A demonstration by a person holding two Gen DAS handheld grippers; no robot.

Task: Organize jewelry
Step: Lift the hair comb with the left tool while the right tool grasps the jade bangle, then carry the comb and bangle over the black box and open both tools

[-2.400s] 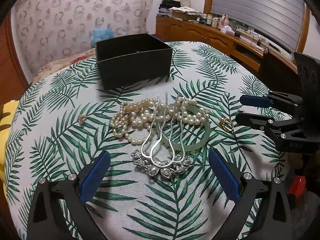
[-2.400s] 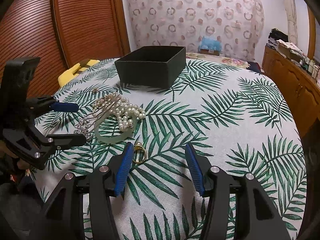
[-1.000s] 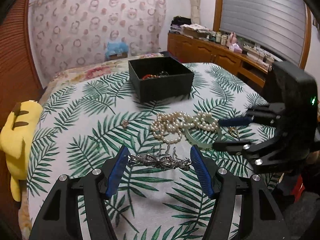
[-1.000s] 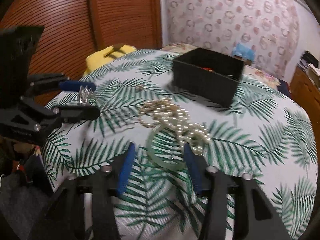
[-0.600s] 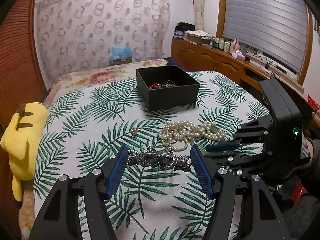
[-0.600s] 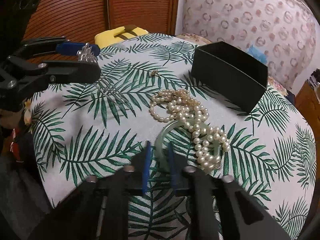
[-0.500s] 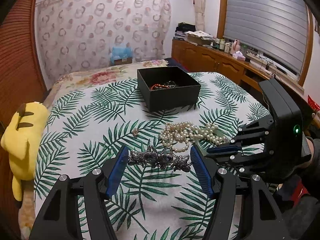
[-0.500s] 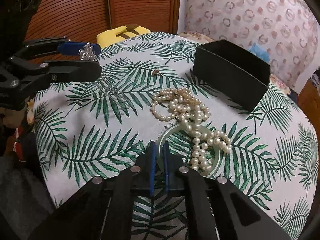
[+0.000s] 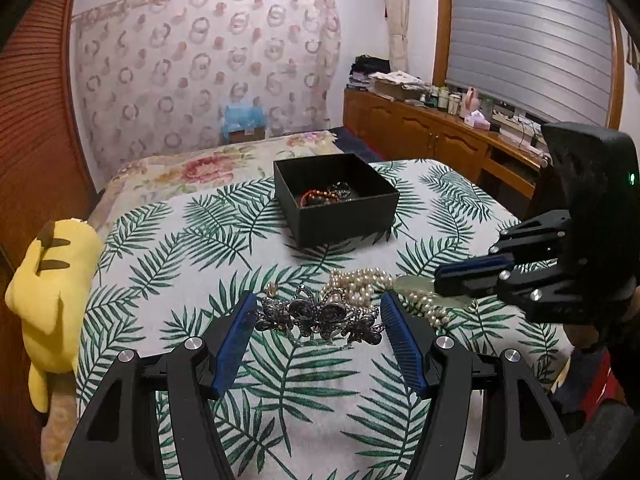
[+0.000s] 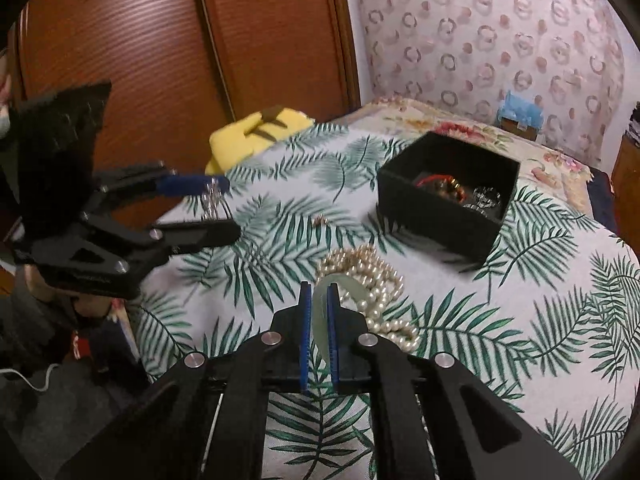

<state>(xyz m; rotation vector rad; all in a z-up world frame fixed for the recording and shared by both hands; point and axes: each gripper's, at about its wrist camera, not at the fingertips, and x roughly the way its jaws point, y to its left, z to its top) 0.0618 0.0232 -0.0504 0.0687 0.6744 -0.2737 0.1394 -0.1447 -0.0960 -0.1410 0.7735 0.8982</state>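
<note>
My left gripper [image 9: 318, 316] is shut on a silver jewelled hair comb [image 9: 320, 317] and holds it above the palm-leaf tablecloth; it also shows in the right wrist view [image 10: 214, 198]. My right gripper [image 10: 319, 294] is shut on a pale green jade bangle [image 10: 320, 312], lifted with the pearl necklace [image 10: 374, 280] draped on it. In the left wrist view the bangle [image 9: 416, 285] and pearls [image 9: 360, 286] hang by the right gripper [image 9: 444, 280]. A black box [image 9: 340, 200] with beads inside stands beyond, also in the right wrist view [image 10: 444, 196].
A small earring [image 10: 321, 221] lies on the cloth [image 9: 200, 240] left of the pearls. A yellow plush toy [image 9: 52, 280] sits at the table's left edge. A wooden sideboard [image 9: 420, 136] stands far right, a wooden wardrobe [image 10: 160, 40] on the left.
My right gripper has closed on the jade bangle and raised it with the pearls. My left gripper has risen a little with the hair comb held in it.
</note>
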